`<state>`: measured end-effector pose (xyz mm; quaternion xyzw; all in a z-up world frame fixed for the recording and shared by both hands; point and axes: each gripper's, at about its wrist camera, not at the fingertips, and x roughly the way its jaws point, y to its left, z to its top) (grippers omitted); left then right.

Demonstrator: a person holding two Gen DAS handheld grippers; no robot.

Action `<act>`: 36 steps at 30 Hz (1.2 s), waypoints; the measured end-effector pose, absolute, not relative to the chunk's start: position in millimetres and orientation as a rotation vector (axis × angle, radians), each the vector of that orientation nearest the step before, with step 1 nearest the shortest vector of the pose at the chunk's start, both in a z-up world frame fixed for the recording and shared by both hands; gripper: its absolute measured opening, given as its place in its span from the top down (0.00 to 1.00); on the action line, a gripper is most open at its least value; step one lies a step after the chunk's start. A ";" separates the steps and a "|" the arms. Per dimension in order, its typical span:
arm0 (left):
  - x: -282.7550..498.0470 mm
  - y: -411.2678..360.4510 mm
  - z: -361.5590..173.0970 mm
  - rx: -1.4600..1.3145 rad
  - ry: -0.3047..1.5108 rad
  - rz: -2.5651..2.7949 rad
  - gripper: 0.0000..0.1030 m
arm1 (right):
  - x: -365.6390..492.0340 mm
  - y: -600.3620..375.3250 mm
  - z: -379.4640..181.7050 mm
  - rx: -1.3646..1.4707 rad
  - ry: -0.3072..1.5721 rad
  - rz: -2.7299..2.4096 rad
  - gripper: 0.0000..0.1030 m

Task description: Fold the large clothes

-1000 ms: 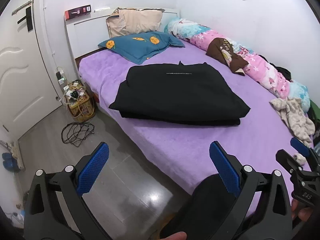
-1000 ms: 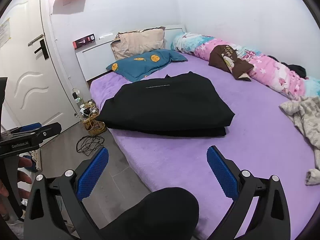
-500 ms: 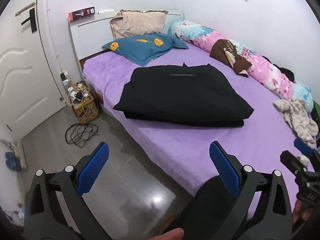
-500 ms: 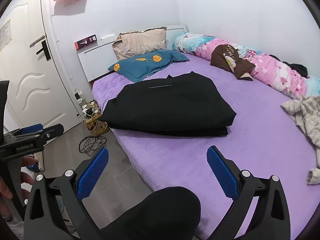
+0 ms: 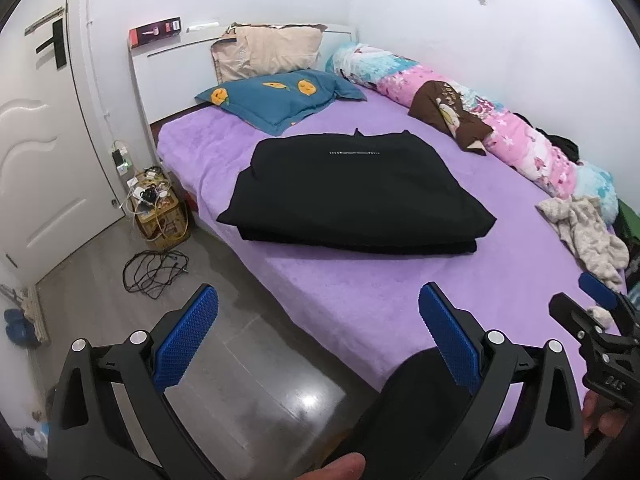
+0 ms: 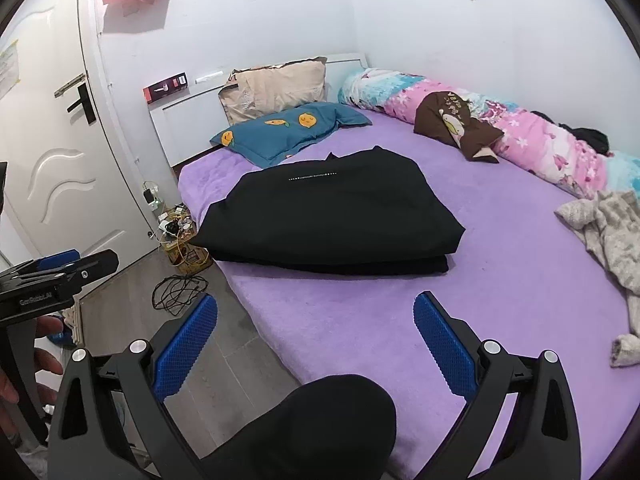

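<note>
Two tools fill the near foreground, both held back from the bed's near edge. Left tool has its blue pads spread wide with nothing between them; right tool is likewise spread and empty. Beyond them lies a bare strip of the purple bed, then the black garment, which rests near the bed's left edge, well apart from both tools. It appears as a compact, layered rectangle with squared edges, a thicker fold showing along its near side, so the folding of this piece is judged essentially complete. Toward the bed's right edge a beige garment lies crumpled and unfolded; if it belongs to the task, it remains to be done. Farthest, pillows and a rolled quilt line the head and far side.
</note>
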<state>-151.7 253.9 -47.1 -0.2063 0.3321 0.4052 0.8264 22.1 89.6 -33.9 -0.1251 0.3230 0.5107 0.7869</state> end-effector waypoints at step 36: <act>-155.0 249.2 -47.0 -0.434 0.713 0.884 0.06 | 18.4 92.0 -35.9 -0.273 0.709 1.114 0.06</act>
